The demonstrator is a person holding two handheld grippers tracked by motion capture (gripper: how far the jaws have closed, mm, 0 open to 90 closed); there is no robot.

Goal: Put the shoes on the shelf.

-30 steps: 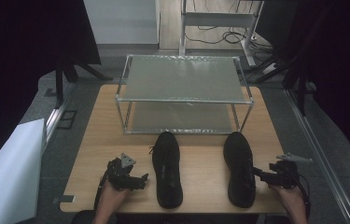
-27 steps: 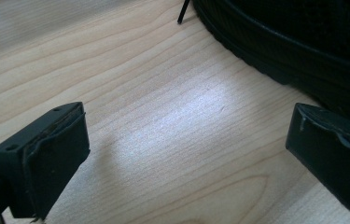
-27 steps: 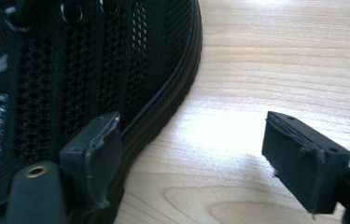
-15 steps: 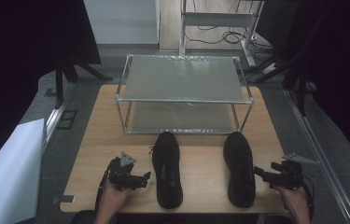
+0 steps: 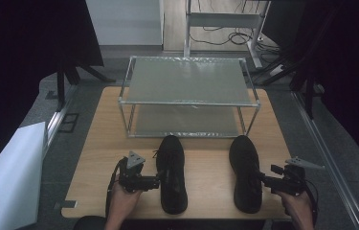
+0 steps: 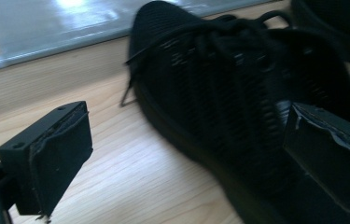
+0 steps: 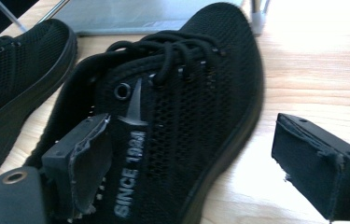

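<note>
Both shoes, left shoe [image 5: 172, 172] and right shoe [image 5: 245, 172], sit ungrasped; my left gripper [image 5: 160, 181] and right gripper [image 5: 263, 179] straddle them with jaws apart, the rack [image 5: 186, 103] ahead.

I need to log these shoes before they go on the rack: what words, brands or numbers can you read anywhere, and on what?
"SINCE 19..": pale print running up the side of the right shoe, in the right gripper view. The last two digits are blurred, perhaps 84.
Left shoe: no print readable on the part in view.
Rack, table: no text to be seen.
</note>
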